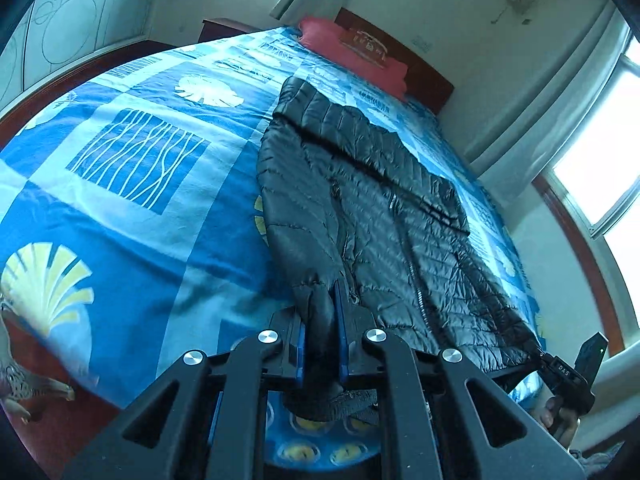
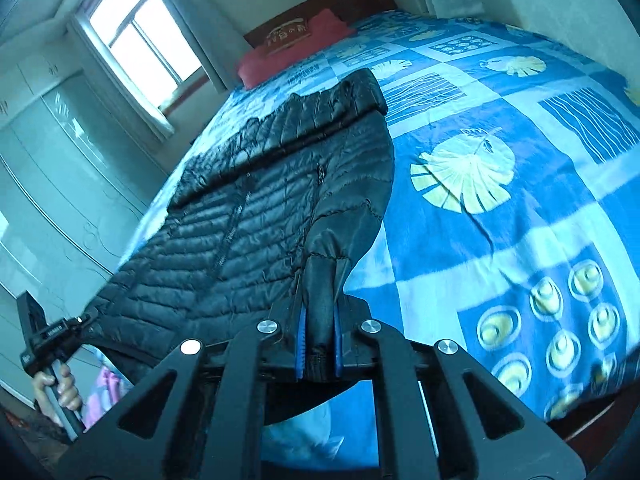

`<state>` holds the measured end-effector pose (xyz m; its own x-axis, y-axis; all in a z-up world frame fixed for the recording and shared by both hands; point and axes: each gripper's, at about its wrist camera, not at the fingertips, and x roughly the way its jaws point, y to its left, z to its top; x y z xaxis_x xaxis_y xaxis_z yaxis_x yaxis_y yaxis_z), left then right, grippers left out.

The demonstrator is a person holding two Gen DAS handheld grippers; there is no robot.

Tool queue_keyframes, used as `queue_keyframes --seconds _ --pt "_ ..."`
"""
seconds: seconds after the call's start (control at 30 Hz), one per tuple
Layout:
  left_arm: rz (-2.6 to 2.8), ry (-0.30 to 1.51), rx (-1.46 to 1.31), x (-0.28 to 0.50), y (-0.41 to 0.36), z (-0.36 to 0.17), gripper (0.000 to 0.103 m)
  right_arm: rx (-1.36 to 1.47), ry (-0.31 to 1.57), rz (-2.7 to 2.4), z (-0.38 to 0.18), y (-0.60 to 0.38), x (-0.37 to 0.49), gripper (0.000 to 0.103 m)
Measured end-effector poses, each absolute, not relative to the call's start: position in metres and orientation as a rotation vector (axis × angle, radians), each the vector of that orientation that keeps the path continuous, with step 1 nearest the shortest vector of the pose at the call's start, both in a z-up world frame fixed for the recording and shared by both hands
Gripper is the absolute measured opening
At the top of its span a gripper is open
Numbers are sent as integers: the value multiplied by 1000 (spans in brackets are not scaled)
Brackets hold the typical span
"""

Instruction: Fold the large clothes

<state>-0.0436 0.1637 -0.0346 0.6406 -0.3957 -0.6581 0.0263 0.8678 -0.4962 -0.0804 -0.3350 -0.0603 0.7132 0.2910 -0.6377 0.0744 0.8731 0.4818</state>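
Left wrist view: left tool (image 1: 320, 344) clenched on a hem corner of the black puffer jacket (image 1: 380, 208), which lies lengthwise on the bed (image 1: 140, 220). Right wrist view: right tool (image 2: 319, 340) clamps the opposite corner, likely to fold the hem toward the collar.

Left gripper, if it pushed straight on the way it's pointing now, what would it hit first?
The left gripper is shut on a corner of the black puffer jacket, so the jacket's quilted body lies directly ahead. Beyond it, probably the blue bedspread; depth is hard to judge.
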Motion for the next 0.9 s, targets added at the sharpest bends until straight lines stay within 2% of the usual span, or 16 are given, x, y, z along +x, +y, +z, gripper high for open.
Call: queue_keyframes --seconds 0.5,0.9 --pt "-256 791 -592 -113 174 0 11 677 710 142 -41 -359 -136 10" --pt "-286 753 -594 -77 183 14 11 639 640 217 -11 -353 -106 10"
